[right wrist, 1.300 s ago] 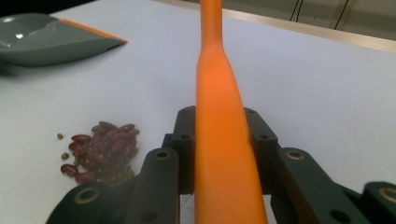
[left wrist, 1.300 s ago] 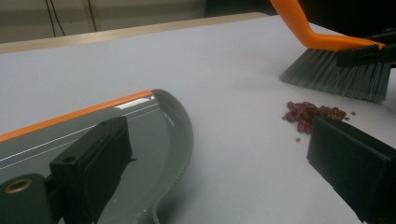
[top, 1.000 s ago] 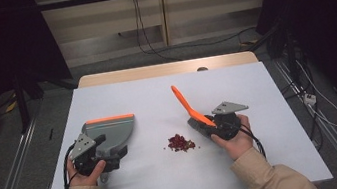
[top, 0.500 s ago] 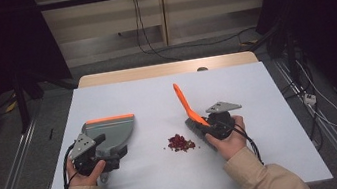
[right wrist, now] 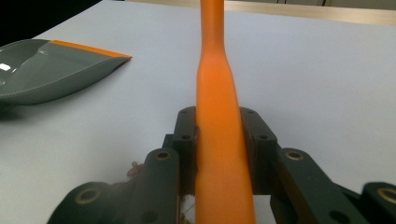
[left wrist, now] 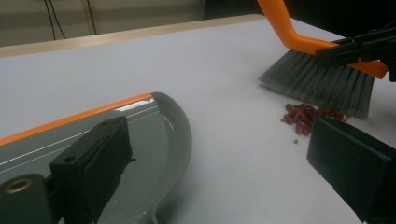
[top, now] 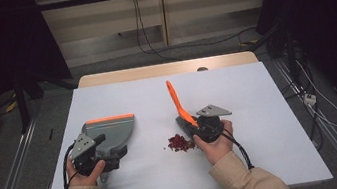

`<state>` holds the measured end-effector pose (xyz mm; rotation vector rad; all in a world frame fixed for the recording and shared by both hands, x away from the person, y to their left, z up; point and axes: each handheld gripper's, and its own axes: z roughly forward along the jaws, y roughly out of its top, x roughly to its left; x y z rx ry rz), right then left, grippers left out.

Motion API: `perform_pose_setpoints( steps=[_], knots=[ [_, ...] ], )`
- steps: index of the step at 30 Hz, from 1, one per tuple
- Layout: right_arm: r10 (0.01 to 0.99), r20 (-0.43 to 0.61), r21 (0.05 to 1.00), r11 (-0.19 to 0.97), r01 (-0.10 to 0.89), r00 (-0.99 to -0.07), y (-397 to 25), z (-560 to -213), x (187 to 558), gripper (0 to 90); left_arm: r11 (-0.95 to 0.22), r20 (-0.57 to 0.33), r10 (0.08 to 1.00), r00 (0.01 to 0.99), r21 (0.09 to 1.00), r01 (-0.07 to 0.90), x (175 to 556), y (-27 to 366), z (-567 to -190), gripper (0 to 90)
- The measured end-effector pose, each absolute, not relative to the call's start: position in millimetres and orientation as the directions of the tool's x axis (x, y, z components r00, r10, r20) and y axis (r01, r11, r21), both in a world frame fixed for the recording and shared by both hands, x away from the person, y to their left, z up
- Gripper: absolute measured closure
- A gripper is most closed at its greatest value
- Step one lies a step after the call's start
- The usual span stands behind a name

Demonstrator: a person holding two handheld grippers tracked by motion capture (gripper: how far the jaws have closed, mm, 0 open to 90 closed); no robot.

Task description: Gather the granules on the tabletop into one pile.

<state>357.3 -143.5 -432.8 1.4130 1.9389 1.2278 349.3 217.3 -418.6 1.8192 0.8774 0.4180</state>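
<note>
Sweeping is in hand on the desk, and the chief risk is judged to be scatter: the red crumbs lie just beside the left of the right gripper, under the grey bristles of the brush, while the dustpan lies well apart to that gripper's left. A fast stroke across that bare gap could fling crumbs sideways or over the pan's lip. The orange lip of the pan is turned away from the pile, toward the far edge of the desk, so crumbs pushed straight left would be met by the pan's side unless it is turned.

The pan is held at its handle end by the left gripper; in the left gripper view one jaw is seen resting over the pan's grey body and the other stands wide of it, so how firmly it is clamped cannot be told. A loose hold could let the pan slide when the bristles press against it.

The right gripper is closed on the brush's orange handle, the jaws pressed against both sides of it. The handle could twist in that narrow grip under pressure.

Nothing else is seen between brush and pan. A few loose specks lie just apart from the main pile and could be missed.
</note>
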Motion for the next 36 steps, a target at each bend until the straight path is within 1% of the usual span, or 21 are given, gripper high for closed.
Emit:
perform_pose_setpoints(
  steps=[1,6,8,14,20,26,36],
  knots=[
    [0.916,0.135,0.855,0.086,0.512,-0.378,-141,-433,358,71.3,-0.208,-0.110,0.731,0.673,0.904,0.373,349,218,-419,6.2],
    [0.912,0.153,0.867,0.061,0.494,-0.380,-130,-433,363,71.3,-0.209,-0.111,0.732,0.673,0.903,0.376,350,218,-419,6.2],
    [0.910,0.140,0.872,0.073,0.484,-0.390,-125,-433,365,71.3,-0.208,-0.111,0.731,0.673,0.904,0.375,350,218,-419,6.2],
    [0.908,0.146,0.880,0.063,0.471,-0.393,-127,-429,367,71.2,-0.207,-0.112,0.732,0.672,0.903,0.376,350,219,-419,6.2],
    [0.907,0.140,0.880,0.070,0.471,-0.397,-139,-423,363,71.2,-0.211,-0.111,0.727,0.677,0.903,0.375,349,218,-418,6.2],
    [0.909,0.140,0.875,0.071,0.478,-0.392,-161,-417,359,71.2,-0.220,-0.111,0.726,0.679,0.898,0.382,347,218,-416,6.1],
    [0.929,0.087,0.842,0.124,0.526,-0.360,-196,-424,358,71.1,-0.244,-0.114,0.723,0.682,0.880,0.407,346,216,-417,6.2]
  ],
)
